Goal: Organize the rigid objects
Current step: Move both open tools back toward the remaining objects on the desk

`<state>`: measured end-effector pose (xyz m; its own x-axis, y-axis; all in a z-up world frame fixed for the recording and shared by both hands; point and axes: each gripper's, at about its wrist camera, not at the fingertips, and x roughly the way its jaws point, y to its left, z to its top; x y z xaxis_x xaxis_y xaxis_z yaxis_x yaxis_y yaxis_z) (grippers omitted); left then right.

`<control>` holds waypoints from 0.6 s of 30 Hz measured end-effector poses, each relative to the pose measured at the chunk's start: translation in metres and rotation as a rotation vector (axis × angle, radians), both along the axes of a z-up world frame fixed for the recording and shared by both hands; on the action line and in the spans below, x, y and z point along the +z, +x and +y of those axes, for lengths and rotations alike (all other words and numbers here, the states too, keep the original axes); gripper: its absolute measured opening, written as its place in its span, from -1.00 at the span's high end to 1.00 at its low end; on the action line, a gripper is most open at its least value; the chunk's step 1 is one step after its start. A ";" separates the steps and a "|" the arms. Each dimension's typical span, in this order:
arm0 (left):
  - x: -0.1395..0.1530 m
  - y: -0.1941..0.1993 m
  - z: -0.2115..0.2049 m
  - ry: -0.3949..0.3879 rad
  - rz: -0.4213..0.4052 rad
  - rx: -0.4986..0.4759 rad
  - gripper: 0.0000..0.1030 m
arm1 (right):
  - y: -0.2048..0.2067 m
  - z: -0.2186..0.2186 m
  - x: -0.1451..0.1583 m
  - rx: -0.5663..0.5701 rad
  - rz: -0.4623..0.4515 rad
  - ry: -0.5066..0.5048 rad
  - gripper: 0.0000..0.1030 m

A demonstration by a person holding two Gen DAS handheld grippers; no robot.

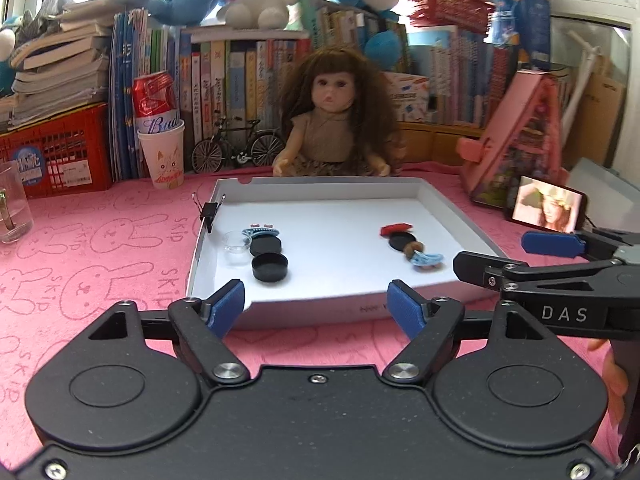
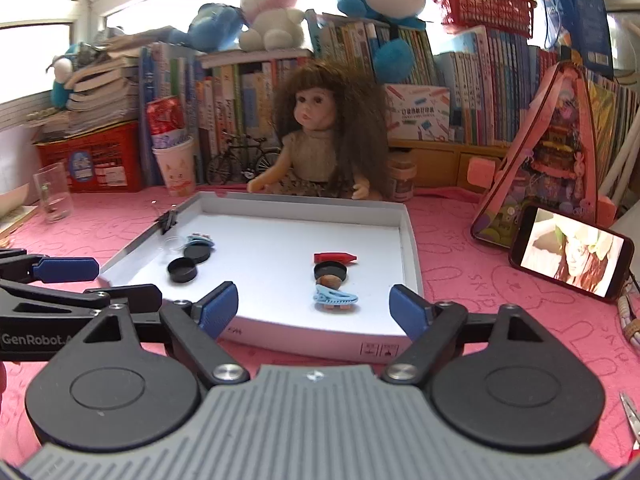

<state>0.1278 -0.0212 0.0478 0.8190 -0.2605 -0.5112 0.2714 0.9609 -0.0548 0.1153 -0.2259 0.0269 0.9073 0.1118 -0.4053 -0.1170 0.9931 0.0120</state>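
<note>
Both grippers (image 1: 316, 304) (image 2: 314, 308) spread, empty, before tray (image 1: 320, 188); two clusters of small items (image 1: 260, 248) (image 2: 332, 276) inside; sorting apparently unfinished.

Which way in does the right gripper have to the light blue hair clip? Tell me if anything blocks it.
Probably straight ahead: the right gripper is open, and the light blue hair clip lies just past the white tray's near wall. Only that low wall intervenes; nothing covers the clip.
</note>
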 end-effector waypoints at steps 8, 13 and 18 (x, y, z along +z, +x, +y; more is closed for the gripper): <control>-0.003 -0.042 0.011 -0.019 -0.009 -0.016 -0.50 | -0.036 -0.002 -0.008 0.059 -0.035 -0.021 -0.86; -0.010 -0.066 0.017 -0.014 -0.006 -0.016 -0.50 | -0.055 -0.001 -0.019 0.090 -0.046 -0.056 -0.88; -0.017 -0.089 0.024 -0.020 -0.026 -0.003 -0.50 | -0.069 -0.003 -0.032 0.125 -0.027 -0.040 -0.89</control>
<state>0.0385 0.0031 0.0309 0.8313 -0.2726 -0.4844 0.2756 0.9589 -0.0667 0.0467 -0.2293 -0.0047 0.8979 0.2091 -0.3874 -0.2397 0.9703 -0.0320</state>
